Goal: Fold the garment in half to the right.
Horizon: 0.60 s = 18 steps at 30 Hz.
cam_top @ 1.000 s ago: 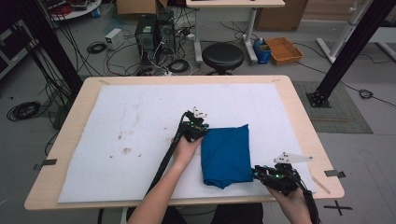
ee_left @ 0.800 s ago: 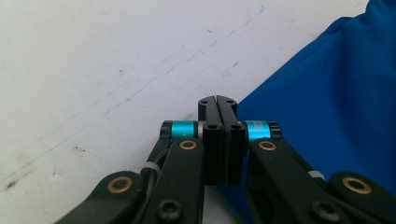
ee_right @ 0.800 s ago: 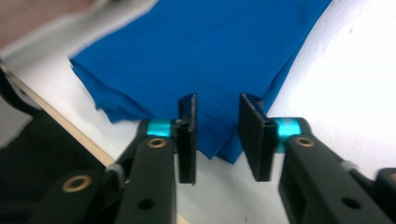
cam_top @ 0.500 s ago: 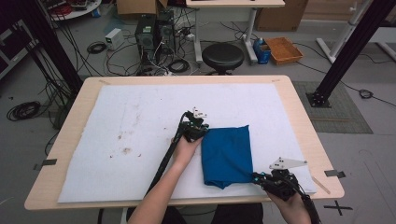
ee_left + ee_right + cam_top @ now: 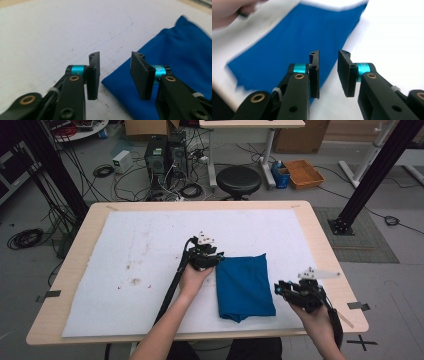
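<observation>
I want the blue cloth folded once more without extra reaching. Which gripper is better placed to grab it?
Probably the left gripper: its open jaws stand right at a corner of the folded blue cloth, with nothing between them. The right gripper hangs open off the cloth's right edge, apart from it.

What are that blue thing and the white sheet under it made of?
The blue cloth looks like soft, matte woven fabric: it lies folded with limp edges and creases. The white sheet seems a thin felt or paper mat: flat, dull, stained with brown specks. Hard to say which.

blue cloth point(image 5: 287, 42): motion-blurred, cut by top edge | hand point(image 5: 234, 10): blurred, cropped at corner
</observation>
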Tool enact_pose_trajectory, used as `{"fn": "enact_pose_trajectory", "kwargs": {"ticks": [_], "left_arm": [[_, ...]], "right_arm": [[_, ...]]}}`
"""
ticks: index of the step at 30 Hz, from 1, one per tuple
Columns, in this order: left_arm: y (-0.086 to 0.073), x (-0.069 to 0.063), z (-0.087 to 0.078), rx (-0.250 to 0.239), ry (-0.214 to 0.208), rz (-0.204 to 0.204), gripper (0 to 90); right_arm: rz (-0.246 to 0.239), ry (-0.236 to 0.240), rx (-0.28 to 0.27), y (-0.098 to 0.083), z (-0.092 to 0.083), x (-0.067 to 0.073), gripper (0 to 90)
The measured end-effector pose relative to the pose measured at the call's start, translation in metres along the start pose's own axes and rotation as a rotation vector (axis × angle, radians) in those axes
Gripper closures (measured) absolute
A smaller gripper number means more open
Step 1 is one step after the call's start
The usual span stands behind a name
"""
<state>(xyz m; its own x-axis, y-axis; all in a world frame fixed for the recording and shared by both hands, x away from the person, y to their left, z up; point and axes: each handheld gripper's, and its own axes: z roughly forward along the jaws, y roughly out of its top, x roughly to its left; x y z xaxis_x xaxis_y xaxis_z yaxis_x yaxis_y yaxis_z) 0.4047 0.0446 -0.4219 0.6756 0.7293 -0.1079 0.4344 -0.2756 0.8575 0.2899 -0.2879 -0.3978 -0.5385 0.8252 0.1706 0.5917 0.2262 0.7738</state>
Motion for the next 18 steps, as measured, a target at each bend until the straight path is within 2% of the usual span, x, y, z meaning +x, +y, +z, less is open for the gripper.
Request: {"fn": "enact_pose_trajectory", "kwargs": {"ticks": [2,6,10,11,13,16,18], "left_arm": [[-0.001,0.001,-0.014,-0.026,-0.012,0.003,53.6],[-0.007,0.004,-0.045,-0.062,-0.039,-0.004,48.6],[-0.016,0.007,-0.073,-0.093,-0.086,-0.019,46.8],[-0.018,0.008,-0.079,-0.098,-0.095,-0.020,46.2],[-0.022,0.008,-0.090,-0.107,-0.106,-0.020,46.1],[-0.026,0.009,-0.104,-0.121,-0.111,-0.013,45.9],[-0.030,0.011,-0.111,-0.129,-0.118,-0.010,45.8]], "right_arm": [[0.003,-0.016,-0.013,0.018,0.013,-0.007,71.2],[0.048,-0.052,-0.017,0.047,0.043,-0.023,69.4],[0.096,-0.085,0.022,0.058,0.072,-0.037,67.9],[0.094,-0.093,0.026,0.059,0.077,-0.039,68.2],[0.096,-0.087,0.041,0.060,0.085,-0.043,74.3],[0.060,-0.081,0.052,0.059,0.092,-0.046,90.0],[0.045,-0.082,0.044,0.059,0.094,-0.048,90.0]]}}
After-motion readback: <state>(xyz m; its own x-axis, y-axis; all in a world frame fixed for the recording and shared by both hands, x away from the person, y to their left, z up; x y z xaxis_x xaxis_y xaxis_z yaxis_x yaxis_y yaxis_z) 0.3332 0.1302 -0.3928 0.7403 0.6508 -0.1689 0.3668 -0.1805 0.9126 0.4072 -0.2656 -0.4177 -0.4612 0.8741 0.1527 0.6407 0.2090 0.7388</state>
